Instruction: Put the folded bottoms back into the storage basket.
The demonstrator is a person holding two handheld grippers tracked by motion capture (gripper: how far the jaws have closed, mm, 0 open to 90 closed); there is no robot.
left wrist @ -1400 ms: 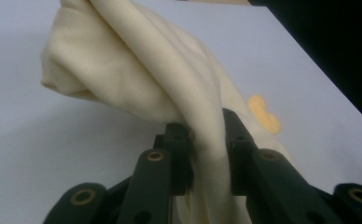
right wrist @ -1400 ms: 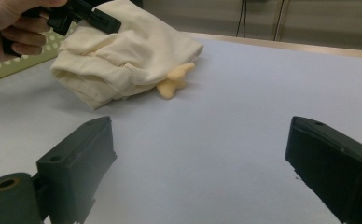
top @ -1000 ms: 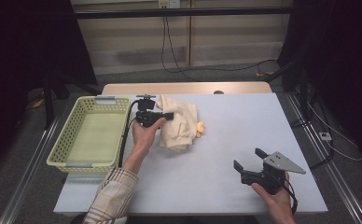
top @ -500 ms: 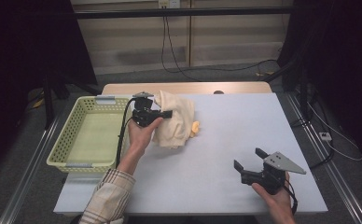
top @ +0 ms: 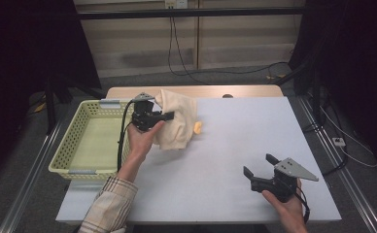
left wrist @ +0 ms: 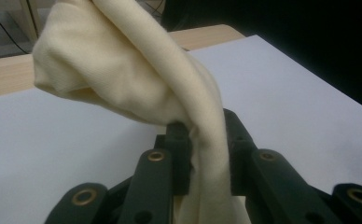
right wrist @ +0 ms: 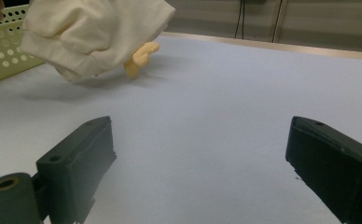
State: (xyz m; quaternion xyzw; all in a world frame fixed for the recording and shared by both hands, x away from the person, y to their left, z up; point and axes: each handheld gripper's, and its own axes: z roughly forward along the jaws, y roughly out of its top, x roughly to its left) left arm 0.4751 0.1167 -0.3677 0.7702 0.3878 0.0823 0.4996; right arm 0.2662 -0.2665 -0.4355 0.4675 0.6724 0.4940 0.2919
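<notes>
A cream cloth (top: pixel 177 121) hangs bunched from my left gripper (top: pixel 168 116), just right of the green basket at the back left of the table. In the left gripper view the jaws of the left gripper (left wrist: pixel 207 135) are shut on a twisted fold of the cloth (left wrist: pixel 137 79), which rises ahead of them. The cloth's lower edge hangs close over the table in the right gripper view (right wrist: pixel 90 32). A small yellow piece (top: pixel 197 127) lies beside it on the table. My right gripper (top: pixel 258 165) rests at the front right, open with nothing between its jaws (right wrist: pixel 200 140).
The pale green perforated basket (top: pixel 79 167) stands at the table's left edge, with nothing seen inside it. The white table top (top: pixel 254 126) stretches between the two grippers. Cables run along the floor behind the table, and metal rails flank both sides.
My left gripper has risen a little with the cloth and drifted slightly toward the basket, so more of the cloth now hangs off the table. The right gripper has stayed put.
</notes>
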